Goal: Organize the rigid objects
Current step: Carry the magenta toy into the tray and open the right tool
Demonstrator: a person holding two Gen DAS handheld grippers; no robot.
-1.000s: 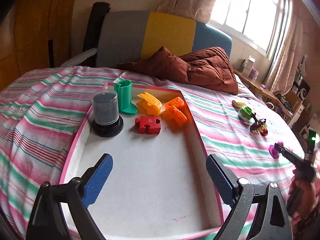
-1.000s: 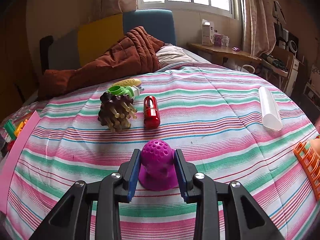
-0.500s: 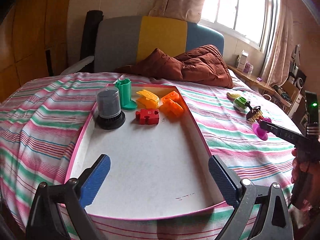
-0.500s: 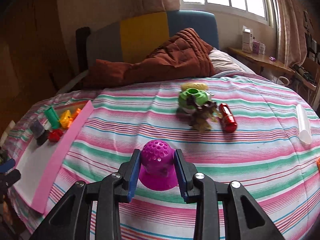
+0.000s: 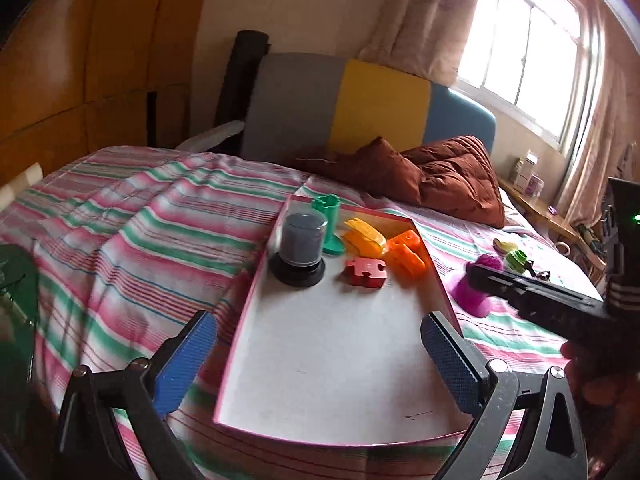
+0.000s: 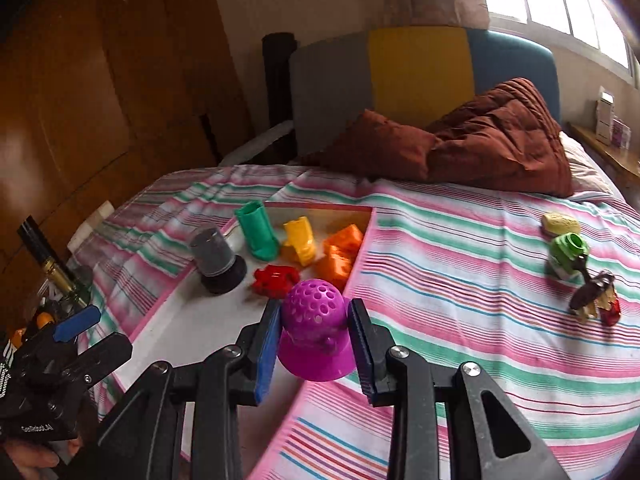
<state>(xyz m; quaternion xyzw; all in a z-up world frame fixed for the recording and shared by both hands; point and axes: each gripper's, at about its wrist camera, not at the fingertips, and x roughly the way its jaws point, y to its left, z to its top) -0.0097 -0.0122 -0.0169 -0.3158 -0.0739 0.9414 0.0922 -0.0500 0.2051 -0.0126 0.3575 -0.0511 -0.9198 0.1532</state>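
My right gripper [image 6: 315, 312] is shut on a purple perforated dome toy [image 6: 314, 344], held above the bed at the right rim of the pink-edged white tray [image 6: 362, 248]. From the left wrist view the same toy [image 5: 474, 292] hangs just right of the tray [image 5: 340, 340]. At the tray's far end are a dark cylinder [image 5: 298, 248], a green tube [image 5: 330, 220], a yellow piece [image 5: 364, 236], an orange block [image 5: 406, 252] and a red puzzle piece [image 5: 366, 272]. My left gripper [image 5: 316, 324] hovers over the tray's near end, jaws opening wide, nothing between them.
Loose on the striped bedspread to the right lie a green round toy [image 6: 568, 252], a yellow piece [image 6: 560, 224] and a brown spiky toy [image 6: 592, 296]. A brown quilt [image 6: 480, 140] is heaped at the headboard. Wooden panels and clutter [image 6: 52, 268] stand past the bed's left edge.
The right gripper has carried the purple toy leftward across the bed up to the tray's right rim. The left gripper drew back from the tray, and its jaws widened a little.
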